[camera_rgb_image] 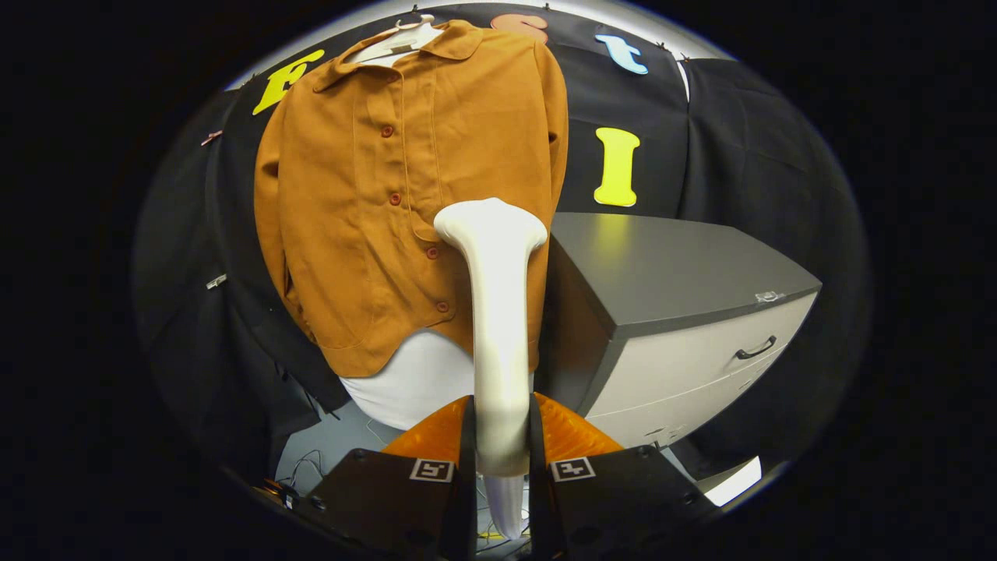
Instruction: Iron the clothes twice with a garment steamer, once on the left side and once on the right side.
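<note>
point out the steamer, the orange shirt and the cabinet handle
steamer [498, 327]: gripper view, its white neck.
orange shirt [366, 226]: gripper view, front panel.
cabinet handle [756, 348]: gripper view, middle of the dark pull.

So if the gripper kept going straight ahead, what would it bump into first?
Most likely the orange shirt. The gripper is shut on the white steamer, whose head sits in front of the shirt's lower right side. The steamer would touch first, though how near it is can't be judged. The grey cabinet stands off to the side.
</note>
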